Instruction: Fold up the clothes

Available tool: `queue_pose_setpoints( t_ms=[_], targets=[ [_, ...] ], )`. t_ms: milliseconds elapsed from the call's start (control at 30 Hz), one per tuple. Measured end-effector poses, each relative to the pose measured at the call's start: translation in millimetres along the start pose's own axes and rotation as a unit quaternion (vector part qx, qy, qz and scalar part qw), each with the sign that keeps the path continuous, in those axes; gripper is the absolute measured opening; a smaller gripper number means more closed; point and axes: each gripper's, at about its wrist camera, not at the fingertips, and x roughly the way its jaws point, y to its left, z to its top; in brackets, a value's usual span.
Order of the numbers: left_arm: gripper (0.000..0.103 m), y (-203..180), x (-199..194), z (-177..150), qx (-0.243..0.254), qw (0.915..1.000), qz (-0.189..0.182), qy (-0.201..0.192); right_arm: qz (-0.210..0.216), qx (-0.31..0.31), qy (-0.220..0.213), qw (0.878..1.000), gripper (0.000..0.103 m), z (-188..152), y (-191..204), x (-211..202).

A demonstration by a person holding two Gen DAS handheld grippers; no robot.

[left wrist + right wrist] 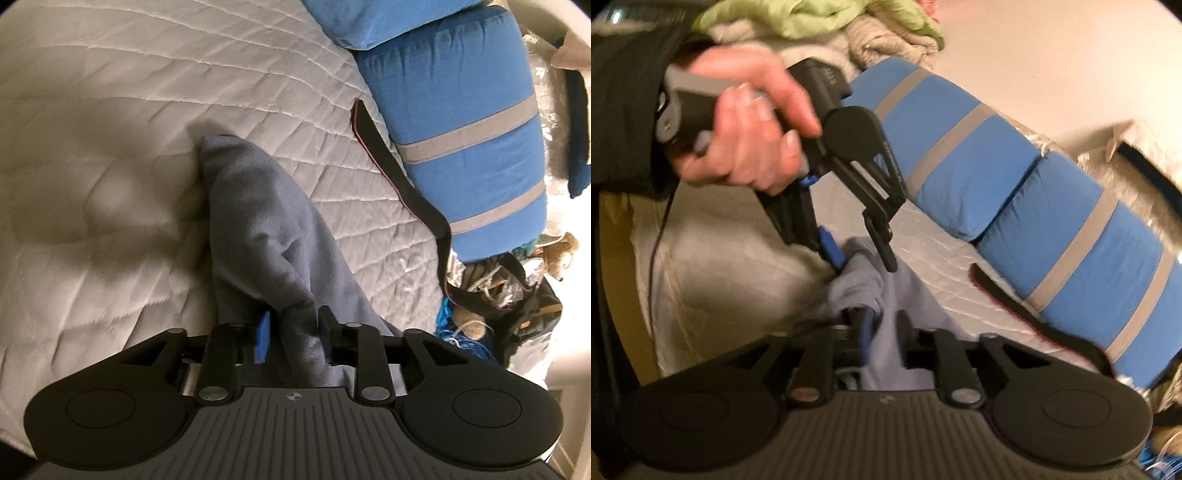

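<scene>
A grey-blue fleece garment (266,206) lies in a long bunched strip on the white quilted bedspread (110,147). Its near end runs up between the fingers of my left gripper (295,328), and the fleece fills the gap from pad to pad. In the right wrist view a hand (746,122) holds that left gripper (864,260) pointing down, with a raised bunch of the garment (912,295) caught in its tips. My right gripper (884,332) sits just below it. Its jaws stand apart, and loose cloth hangs between them without being pinched.
Blue pillows with grey stripes (454,129) (960,158) line the far side of the bed. A dark strap (388,158) (1034,317) lies along them. Green and beige clothes (812,18) are piled behind the hand. Soft toys and clutter (517,288) sit off the bed's edge.
</scene>
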Motion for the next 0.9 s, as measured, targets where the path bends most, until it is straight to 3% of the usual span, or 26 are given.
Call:
queue_pose_setpoints(
  t_ms=[67,267,500,633,767,900],
  targets=[
    [0.039,4.2,-4.3,-0.7,0.001,0.9999,-0.008,0.012,0.010,0.024,-0.006,1.000,0.053,-0.1,-1.9,-0.3],
    [0.041,23.6,-16.3,-4.2,-0.005,0.9991,-0.012,0.041,0.049,0.075,-0.016,0.996,0.065,-6.3,-4.6,3.3],
    [0.040,33.5,-14.4,-5.3,-0.011,0.9981,-0.026,0.054,0.141,0.074,0.003,0.987,0.067,-6.3,13.7,26.2],
    [0.039,32.0,-9.3,-5.9,-0.005,0.9978,-0.016,0.065,0.179,0.047,-0.013,0.983,0.070,-3.4,23.6,22.7],
    [0.023,37.4,-12.0,-4.7,0.012,0.9978,0.023,0.062,0.185,0.084,-0.021,0.979,0.069,-6.2,3.3,17.3],
    [0.021,44.2,-14.4,-3.5,0.029,0.9971,0.035,0.062,0.197,0.142,-0.013,0.970,0.068,-5.0,-18.1,26.5]
  ],
)
